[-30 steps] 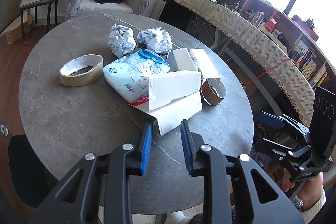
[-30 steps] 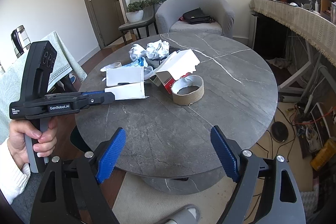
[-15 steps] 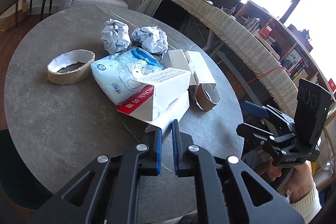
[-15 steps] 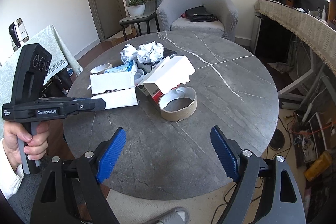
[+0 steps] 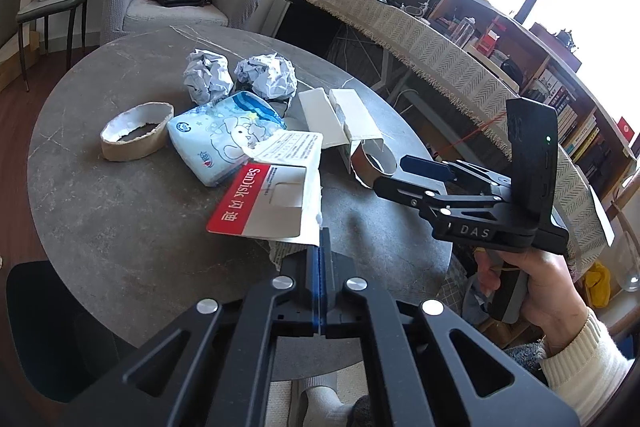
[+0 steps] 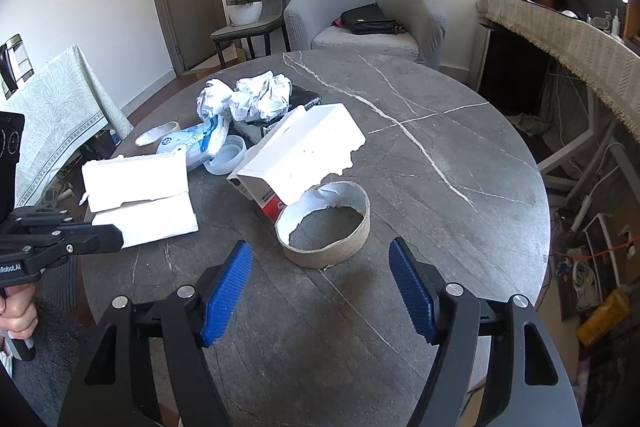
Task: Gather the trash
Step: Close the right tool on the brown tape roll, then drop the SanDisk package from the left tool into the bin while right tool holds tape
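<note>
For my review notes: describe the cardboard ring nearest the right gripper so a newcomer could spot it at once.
On the round grey marble table, look at the near edge of the trash pile, just ahead of the open right gripper. The cardboard ring stands there against a torn white box; unlike the paler ring further left, it has a ragged white lining.

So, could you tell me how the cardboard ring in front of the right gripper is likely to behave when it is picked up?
The cardboard ring is probably light: it is a thin, hollow band. It may squash out of round if squeezed across its width, since its torn rim already looks soft. Lying flat on the table, it seems unlikely to roll, though the open right gripper could nudge it sliding.
</note>
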Demonstrator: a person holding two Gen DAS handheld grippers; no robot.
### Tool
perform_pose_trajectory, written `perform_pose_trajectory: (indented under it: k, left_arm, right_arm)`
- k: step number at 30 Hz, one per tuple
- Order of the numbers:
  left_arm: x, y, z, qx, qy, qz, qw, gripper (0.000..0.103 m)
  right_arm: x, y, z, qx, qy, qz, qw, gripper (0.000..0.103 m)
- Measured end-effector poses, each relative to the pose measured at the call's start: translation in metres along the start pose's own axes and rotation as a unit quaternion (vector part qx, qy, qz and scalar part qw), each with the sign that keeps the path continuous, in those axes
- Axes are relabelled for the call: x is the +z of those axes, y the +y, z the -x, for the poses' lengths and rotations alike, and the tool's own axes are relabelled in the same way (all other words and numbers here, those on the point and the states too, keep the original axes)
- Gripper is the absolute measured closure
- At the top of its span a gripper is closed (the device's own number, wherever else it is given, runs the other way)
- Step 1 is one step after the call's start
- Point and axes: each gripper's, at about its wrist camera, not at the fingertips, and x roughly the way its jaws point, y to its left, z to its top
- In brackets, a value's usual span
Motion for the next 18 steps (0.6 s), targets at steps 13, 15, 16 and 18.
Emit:
perform_pose_trajectory:
  k: [13, 15, 16, 18]
  left_arm:
    - [-0.008, 0.0, 0.018, -0.006, -0.006, -0.012, 0.9999, 0.102]
    - [-0.008, 0.0, 0.021, -0.004, -0.008, -0.014, 0.9999, 0.102]
    - [-0.008, 0.001, 0.023, -0.004, -0.009, -0.013, 0.9999, 0.102]
    - [-0.009, 0.003, 0.027, -0.002, -0.013, -0.012, 0.9998, 0.102]
  right_arm:
    - [0.01, -0.001, -0.02, -0.011, 0.005, -0.023, 1.0, 0.048]
    - [0.011, 0.0, -0.021, -0.015, 0.008, -0.025, 1.0, 0.052]
    - [0.011, 0.0, -0.021, -0.016, 0.009, -0.027, 0.999, 0.052]
    - [0.01, 0.0, -0.018, -0.022, 0.012, -0.027, 0.999, 0.052]
